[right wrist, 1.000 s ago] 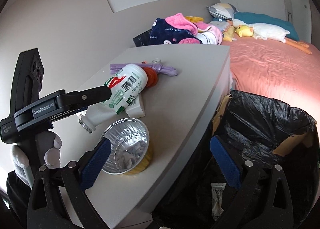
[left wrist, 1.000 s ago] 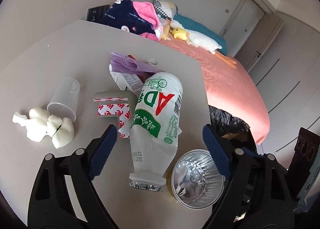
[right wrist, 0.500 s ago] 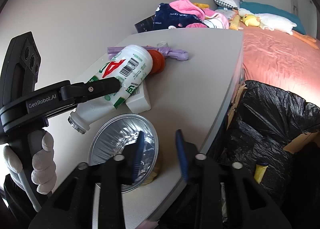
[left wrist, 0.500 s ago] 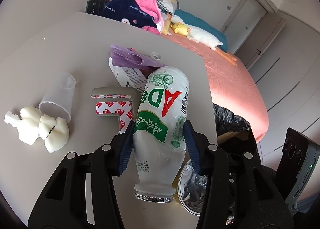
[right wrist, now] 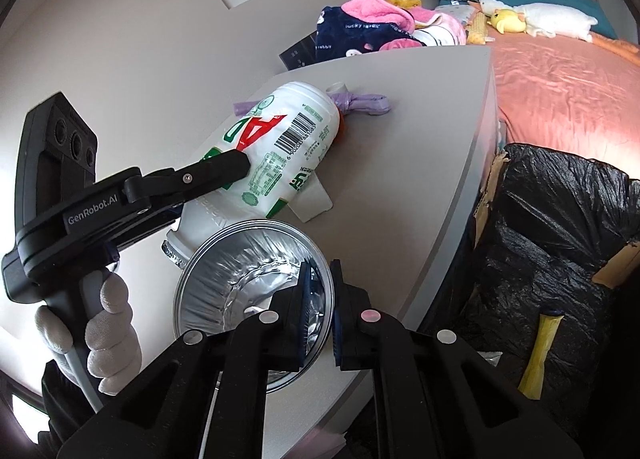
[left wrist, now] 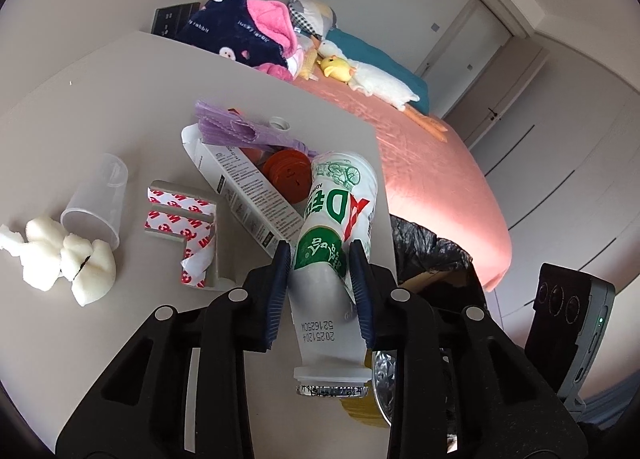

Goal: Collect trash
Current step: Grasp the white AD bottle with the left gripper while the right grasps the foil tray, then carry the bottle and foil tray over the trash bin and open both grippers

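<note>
Room: bedroom; grey surface (left wrist: 120, 99) carries the litter, its right edge directly above the bin (right wrist: 560, 219), so anything lifted has a short way to drop.
Right gripper (right wrist: 320, 299): fingers have just been closing and now pinch together on the rim of the foil bowl (right wrist: 248, 259). Rim grip probably chosen because the bowl is too wide to span.
Foil bowl: at the near corner of the surface, mouth tilted toward the camera, beside the bottle neck.
Left gripper (left wrist: 320, 283): fingers have just been closing, now clamped on the bottle (left wrist: 336, 235) across its lower body. Squeezed there, the narrower part likely gives a firmer hold than the fat labelled end.
Bottle: lying neck toward the camera, far end propped on a carton (left wrist: 248, 187).
Waiting litter: tape piece (left wrist: 184, 227), cup (left wrist: 100, 195), foam lumps (left wrist: 68, 263), purple wrapper (left wrist: 240, 127), all left or beyond.
Bin: black liner, open, just beside the edge; some trash inside.
Bed (left wrist: 440, 179): far right, clothes and plush toys, no part in this.
</note>
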`<state>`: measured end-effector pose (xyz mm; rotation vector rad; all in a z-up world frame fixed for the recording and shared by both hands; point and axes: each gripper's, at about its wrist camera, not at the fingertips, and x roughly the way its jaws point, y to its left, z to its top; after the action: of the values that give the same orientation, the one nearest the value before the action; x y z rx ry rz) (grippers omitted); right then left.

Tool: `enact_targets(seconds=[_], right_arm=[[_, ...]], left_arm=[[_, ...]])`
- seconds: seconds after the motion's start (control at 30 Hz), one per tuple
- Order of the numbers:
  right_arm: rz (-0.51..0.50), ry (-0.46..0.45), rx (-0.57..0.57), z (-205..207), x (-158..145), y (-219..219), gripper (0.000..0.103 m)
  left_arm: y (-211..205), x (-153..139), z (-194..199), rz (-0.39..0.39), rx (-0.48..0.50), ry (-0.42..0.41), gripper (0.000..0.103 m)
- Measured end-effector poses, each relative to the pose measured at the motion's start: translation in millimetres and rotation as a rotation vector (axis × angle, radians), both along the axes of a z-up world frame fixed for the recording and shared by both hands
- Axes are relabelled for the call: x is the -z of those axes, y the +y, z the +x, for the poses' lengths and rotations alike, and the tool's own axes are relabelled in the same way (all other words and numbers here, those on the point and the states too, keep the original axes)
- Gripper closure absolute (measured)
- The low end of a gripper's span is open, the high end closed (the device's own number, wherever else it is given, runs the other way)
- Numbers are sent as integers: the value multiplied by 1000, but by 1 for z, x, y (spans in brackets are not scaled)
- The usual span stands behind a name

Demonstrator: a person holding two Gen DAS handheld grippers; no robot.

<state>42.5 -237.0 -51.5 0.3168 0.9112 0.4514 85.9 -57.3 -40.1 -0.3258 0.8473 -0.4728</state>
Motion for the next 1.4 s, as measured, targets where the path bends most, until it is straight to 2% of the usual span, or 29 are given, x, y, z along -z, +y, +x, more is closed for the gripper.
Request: enact_targets(seconds=[0.33,0.7,1.4], right_arm=[[11,-62,82,-15,-28,-33,93],[9,-110,194,-32,-51,-80,93],[-3,-153,372,-60,-71,-153,93]], left_arm=[[-17,-16,-12,-18,19,-36,73],[-52,-29,-21,-17,85,-66,73],[-125,-34,-30,-23,235,-74,73]])
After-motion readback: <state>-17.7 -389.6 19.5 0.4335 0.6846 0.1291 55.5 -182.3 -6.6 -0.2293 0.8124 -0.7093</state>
